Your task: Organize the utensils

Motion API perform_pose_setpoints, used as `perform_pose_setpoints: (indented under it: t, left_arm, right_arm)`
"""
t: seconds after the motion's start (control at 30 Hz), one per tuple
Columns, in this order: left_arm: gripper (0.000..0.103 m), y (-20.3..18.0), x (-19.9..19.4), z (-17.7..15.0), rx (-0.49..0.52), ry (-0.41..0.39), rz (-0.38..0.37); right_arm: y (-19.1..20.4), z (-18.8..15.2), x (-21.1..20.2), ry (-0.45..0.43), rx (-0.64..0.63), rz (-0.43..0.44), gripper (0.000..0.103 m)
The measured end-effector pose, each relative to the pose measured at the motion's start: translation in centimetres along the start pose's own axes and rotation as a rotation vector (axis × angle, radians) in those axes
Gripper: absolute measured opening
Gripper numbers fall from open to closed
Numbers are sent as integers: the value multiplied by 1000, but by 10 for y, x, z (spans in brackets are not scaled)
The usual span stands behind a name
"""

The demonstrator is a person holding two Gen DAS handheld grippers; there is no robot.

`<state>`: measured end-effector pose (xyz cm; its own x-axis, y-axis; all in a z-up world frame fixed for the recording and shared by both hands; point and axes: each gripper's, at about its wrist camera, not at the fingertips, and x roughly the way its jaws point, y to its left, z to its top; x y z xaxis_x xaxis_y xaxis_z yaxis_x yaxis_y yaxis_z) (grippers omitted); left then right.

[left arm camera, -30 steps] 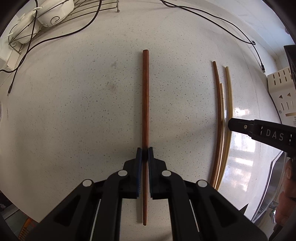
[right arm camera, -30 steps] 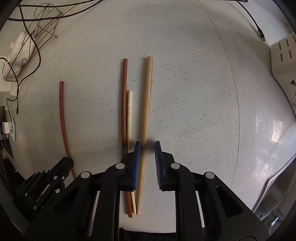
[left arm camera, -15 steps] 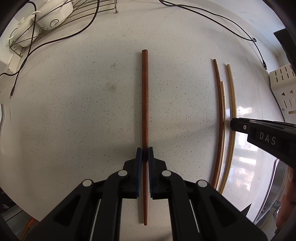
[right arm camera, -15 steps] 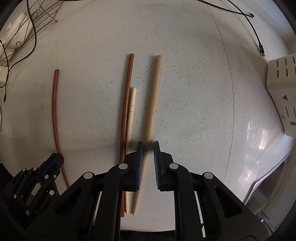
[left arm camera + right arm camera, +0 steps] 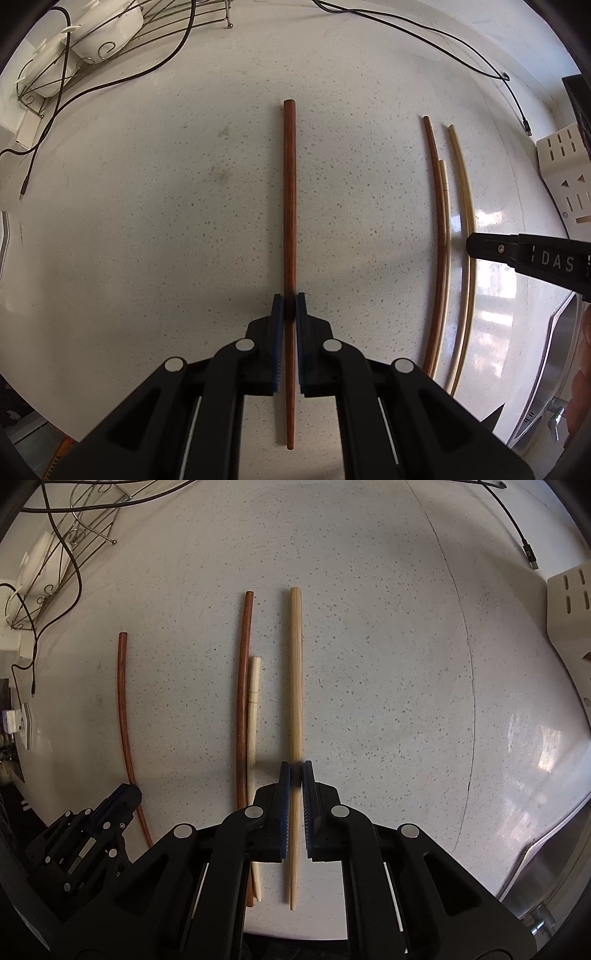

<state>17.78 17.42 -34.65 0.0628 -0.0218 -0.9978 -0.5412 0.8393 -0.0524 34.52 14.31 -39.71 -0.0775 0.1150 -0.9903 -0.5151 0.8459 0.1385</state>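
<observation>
My left gripper [image 5: 290, 306] is shut on a dark reddish-brown chopstick [image 5: 289, 192] that runs straight away from me over the speckled white counter. My right gripper [image 5: 295, 773] is shut on a long light bamboo chopstick [image 5: 296, 672]. Left of it lie a second reddish-brown chopstick [image 5: 243, 686] and a shorter pale chopstick [image 5: 253, 709], side by side. The left gripper's chopstick [image 5: 123, 716] and the left gripper [image 5: 110, 812] show at the lower left of the right wrist view. The right gripper's finger [image 5: 517, 251] shows at the right of the left wrist view.
A wire rack with white dishes [image 5: 85, 48] stands at the far left, with black cables [image 5: 424, 40] trailing over the counter. A white slotted holder [image 5: 561, 173] stands at the far right. A steel sink edge [image 5: 546, 849] lies at the lower right.
My right gripper has closed from open onto the light bamboo chopstick and straightened it away from the other two. My left gripper stays shut on its reddish-brown chopstick.
</observation>
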Motion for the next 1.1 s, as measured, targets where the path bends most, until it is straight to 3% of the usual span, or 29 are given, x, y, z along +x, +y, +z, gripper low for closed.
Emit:
perform_pose_setpoints:
  t: [0.57, 0.77, 1.1]
  left_arm:
    - [6, 8, -9, -5, -5, -21, -25]
    - [6, 15, 3, 1, -20, 33, -50]
    - [6, 17, 6, 15, -14, 52, -9]
  right_arm:
    - [-34, -20, -12, -52, 2, 34, 6]
    - [-35, -22, -17, -58, 12, 49, 6]
    - [-44, -22, -21, -66, 14, 79, 6]
